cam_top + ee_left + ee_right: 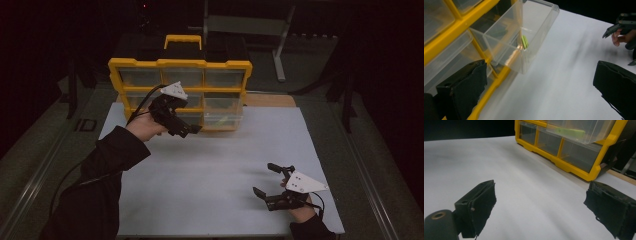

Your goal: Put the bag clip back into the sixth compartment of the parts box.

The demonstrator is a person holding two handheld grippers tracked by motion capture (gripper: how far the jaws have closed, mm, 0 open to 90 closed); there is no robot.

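Note:
A yellow drawer organizer (180, 64) with clear drawers stands at the back of the white table (225, 200). Its lower right drawer (223, 119) is pulled out, and a green piece (524, 41) lies inside it. My left gripper (187, 129) hovers just in front of the organizer, left of that drawer, open with nothing in it. In the left gripper view its jaws (540, 75) stand wide apart beside the drawer (534, 32). My right gripper (265, 179) rests open and empty near the table's front right. Ahead of it (541, 190) are the organizer (574, 168) and the green piece (570, 131).
A black case with a yellow handle (183, 41) sits behind the organizer. A grey metal stand (280, 55) rises at the back right. A wooden strip (270, 100) borders the table's far edge. Dark floor surrounds the table.

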